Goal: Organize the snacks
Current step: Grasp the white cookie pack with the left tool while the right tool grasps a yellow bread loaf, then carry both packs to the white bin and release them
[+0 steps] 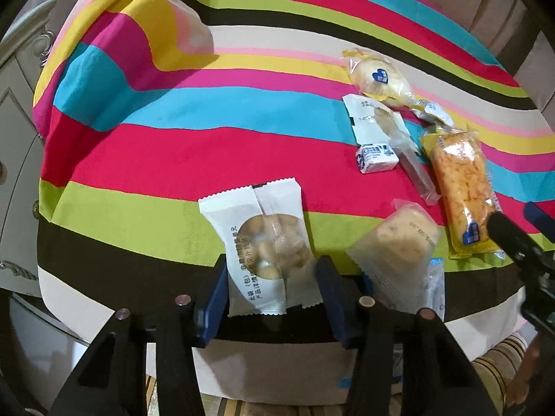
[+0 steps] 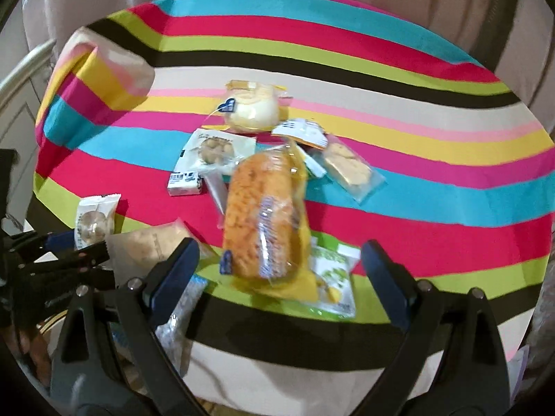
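A white packet of round biscuits (image 1: 267, 242) lies on the striped tablecloth (image 1: 173, 152) near its front edge. My left gripper (image 1: 272, 287) is shut on it, with a blue pad against each long side. That gripper (image 2: 81, 242) and the packet (image 2: 95, 222) also show at the left of the right wrist view. My right gripper (image 2: 280, 246) stands wide open over a long orange bread packet (image 2: 260, 215), which lies between the fingers untouched. One finger of the right gripper (image 1: 520, 225) reaches the bread packet (image 1: 461, 187) in the left wrist view.
A clear packet with a pale square cake (image 1: 399, 242) lies just right of the left gripper. Behind are a round bun (image 2: 251, 111), a white packet (image 2: 215, 149), a small blue-white sweet (image 2: 185, 182), a clear biscuit packet (image 2: 350, 166) and a green packet (image 2: 333, 277). The cloth is bunched up far left (image 1: 138, 34).
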